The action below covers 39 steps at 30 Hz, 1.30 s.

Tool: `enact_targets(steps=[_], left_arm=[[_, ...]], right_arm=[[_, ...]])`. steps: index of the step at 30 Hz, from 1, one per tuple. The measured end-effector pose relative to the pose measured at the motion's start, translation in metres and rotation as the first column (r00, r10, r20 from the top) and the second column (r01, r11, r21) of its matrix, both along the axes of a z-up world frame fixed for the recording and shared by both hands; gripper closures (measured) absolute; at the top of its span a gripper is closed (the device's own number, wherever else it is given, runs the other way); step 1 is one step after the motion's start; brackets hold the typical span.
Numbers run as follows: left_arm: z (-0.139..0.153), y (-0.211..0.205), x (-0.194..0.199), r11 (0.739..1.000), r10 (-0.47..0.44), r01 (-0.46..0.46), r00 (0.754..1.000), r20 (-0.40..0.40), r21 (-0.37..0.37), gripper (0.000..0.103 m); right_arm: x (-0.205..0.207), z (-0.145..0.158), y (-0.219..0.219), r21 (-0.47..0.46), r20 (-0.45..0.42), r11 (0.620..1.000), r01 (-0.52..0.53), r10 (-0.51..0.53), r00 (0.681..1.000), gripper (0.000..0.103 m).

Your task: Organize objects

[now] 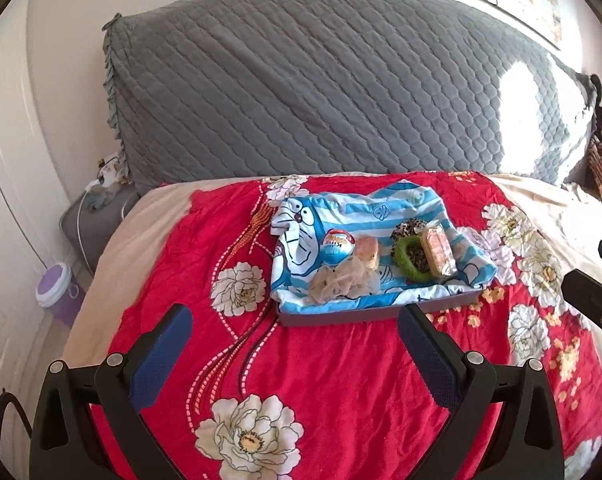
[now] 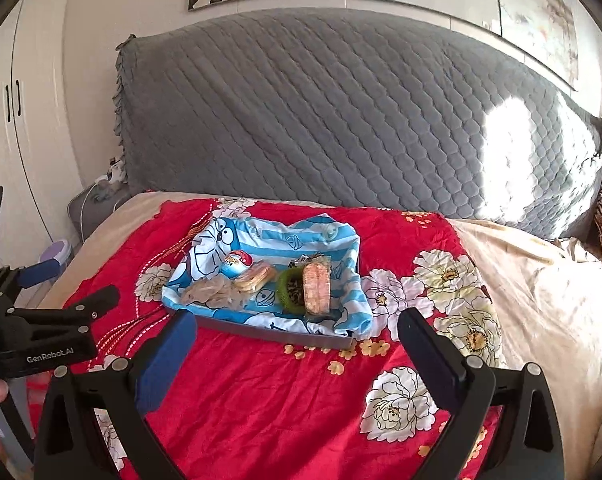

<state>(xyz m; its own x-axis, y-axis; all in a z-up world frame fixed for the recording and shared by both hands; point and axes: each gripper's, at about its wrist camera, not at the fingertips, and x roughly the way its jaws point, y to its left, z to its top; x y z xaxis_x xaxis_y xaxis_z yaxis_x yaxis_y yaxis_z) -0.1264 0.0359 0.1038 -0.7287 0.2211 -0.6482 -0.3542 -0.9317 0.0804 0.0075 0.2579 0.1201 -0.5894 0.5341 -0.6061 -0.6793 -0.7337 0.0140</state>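
A grey tray lined with a blue striped cartoon cloth sits on the red floral bedspread. On the cloth lie a blue and red egg-shaped pack, a wrapped pastry, a beige mesh puff, a green ring and a wrapped wafer pack. The same tray, egg pack, green ring and wafer pack show in the right wrist view. My left gripper is open and empty, just short of the tray. My right gripper is open and empty, at the tray's near edge.
A large grey quilted headboard cushion stands behind the bed. A grey bedside stand and a purple lidded bin are at the left on the floor. The beige sheet lies to the right. White wardrobe doors are at the far left.
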Motion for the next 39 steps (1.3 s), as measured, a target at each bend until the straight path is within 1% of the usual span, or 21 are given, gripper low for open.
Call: enact_targets(steps=[2, 5, 8, 11, 15, 20, 24, 28, 32, 37, 39], left_arm=[[-0.003, -0.002, 0.002, 1.0, 0.009, -0.009, 1.0, 0.004, -0.007, 0.001], [-0.009, -0.007, 0.003, 1.0, 0.023, -0.023, 1.0, 0.019, 0.008, 0.001], [-0.015, -0.011, 0.008, 0.999, 0.043, -0.043, 0.999, -0.006, -0.003, 0.001], [-0.019, -0.011, 0.013, 0.999, 0.033, -0.033, 0.999, -0.023, 0.006, 0.001], [-0.023, -0.014, 0.022, 0.999, 0.036, -0.035, 0.998, -0.053, 0.018, 0.001], [-0.034, -0.016, 0.024, 0.999, 0.04, -0.039, 0.998, -0.039, 0.012, 0.001], [-0.046, -0.019, 0.024, 0.998, 0.053, -0.053, 0.999, -0.008, 0.018, 0.001], [-0.056, -0.019, 0.027, 0.999, 0.053, -0.053, 0.999, -0.009, 0.007, 0.001], [-0.066, -0.02, 0.026, 0.998, 0.052, -0.052, 0.999, 0.016, 0.023, 0.001], [-0.079, -0.019, 0.025, 0.999, 0.047, -0.047, 0.999, 0.011, 0.001, 0.001], [-0.083, -0.02, 0.025, 0.999, 0.044, -0.045, 0.999, 0.018, 0.009, 0.001]], right_arm=[[0.001, -0.003, -0.001, -0.013, -0.01, 1.0, 0.003, -0.003, 1.0, 0.002], [0.001, -0.007, -0.001, -0.025, -0.022, 1.0, 0.014, -0.014, 1.0, 0.002], [0.003, -0.012, -0.002, -0.02, -0.029, 1.0, 0.023, -0.023, 0.999, 0.002], [0.002, -0.017, -0.004, -0.021, -0.019, 1.0, 0.019, -0.019, 1.0, 0.002], [0.003, -0.026, -0.004, -0.063, -0.028, 0.998, 0.018, -0.019, 0.999, 0.002], [0.004, -0.035, -0.007, -0.069, -0.036, 0.997, 0.015, -0.017, 0.999, 0.002], [0.004, -0.041, -0.009, -0.079, -0.034, 0.997, 0.012, -0.015, 0.999, 0.002], [0.007, -0.046, -0.011, -0.076, -0.041, 0.997, 0.016, -0.019, 0.999, 0.002], [0.008, -0.053, -0.013, -0.059, -0.033, 0.998, 0.01, -0.012, 0.999, 0.002], [0.012, -0.063, -0.017, -0.029, -0.029, 0.999, 0.015, -0.016, 0.999, 0.001], [0.013, -0.07, -0.018, -0.021, -0.02, 1.0, 0.016, -0.017, 1.0, 0.001]])
